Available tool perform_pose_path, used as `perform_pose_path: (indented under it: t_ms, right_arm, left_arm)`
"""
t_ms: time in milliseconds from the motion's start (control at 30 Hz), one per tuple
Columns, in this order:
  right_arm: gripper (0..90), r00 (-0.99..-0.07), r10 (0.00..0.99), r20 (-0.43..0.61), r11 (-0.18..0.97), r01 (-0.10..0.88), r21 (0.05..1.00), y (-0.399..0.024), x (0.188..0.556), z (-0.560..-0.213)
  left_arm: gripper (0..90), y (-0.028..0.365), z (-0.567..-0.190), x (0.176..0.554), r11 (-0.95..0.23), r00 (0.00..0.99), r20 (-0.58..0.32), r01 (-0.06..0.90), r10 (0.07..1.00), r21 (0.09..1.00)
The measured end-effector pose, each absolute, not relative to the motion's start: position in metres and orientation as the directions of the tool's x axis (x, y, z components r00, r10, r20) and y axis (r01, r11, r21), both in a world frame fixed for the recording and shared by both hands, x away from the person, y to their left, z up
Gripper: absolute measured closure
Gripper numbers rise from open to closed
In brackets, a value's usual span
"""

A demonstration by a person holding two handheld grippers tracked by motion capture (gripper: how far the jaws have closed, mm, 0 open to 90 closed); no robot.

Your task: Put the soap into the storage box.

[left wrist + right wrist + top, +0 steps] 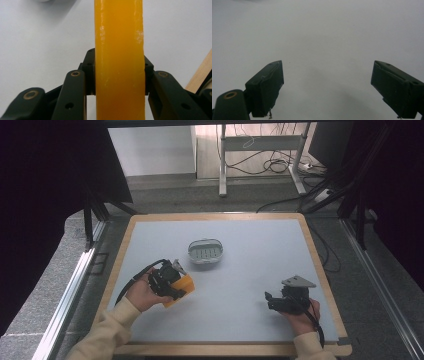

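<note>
An orange soap-like block (181, 288) is clamped in my left gripper (172, 284) near the table's left front, lifted a little off the surface. In the left gripper view the orange block (119, 60) stands upright between the black jaws, whose pads (89, 75) press on both its sides. A grey oval dish with holes (205, 251) sits on the grey mat toward the middle. My right gripper (270, 299) rests low at the right front, and its jaws stand wide apart in the right gripper view (327, 90) with nothing between them.
The pale grey mat (250, 270) lies on a wood-rimmed table (320, 270). Beyond the far edge are desk legs and cables (270, 160) on the floor. Dark curtains flank both sides.
</note>
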State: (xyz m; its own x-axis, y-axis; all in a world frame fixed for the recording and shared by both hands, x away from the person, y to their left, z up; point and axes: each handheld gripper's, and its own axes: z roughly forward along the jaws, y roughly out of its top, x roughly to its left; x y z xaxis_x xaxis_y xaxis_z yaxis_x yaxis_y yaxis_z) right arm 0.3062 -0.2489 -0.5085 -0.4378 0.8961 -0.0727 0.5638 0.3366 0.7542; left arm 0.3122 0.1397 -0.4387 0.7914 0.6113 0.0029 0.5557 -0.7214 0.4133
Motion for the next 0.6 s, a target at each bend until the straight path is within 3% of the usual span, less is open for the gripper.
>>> perform_pose_path:
  t_ms: [600]
  right_arm:
    - [11.5,-0.437,0.896,-0.079,0.34,0.56,0.756,-0.2494,0.3064,-0.5084]
  left_arm:
    - [62.4,0.1441,-0.429,0.3215,-0.722,0.794,0.006,0.55,0.608,0.421]
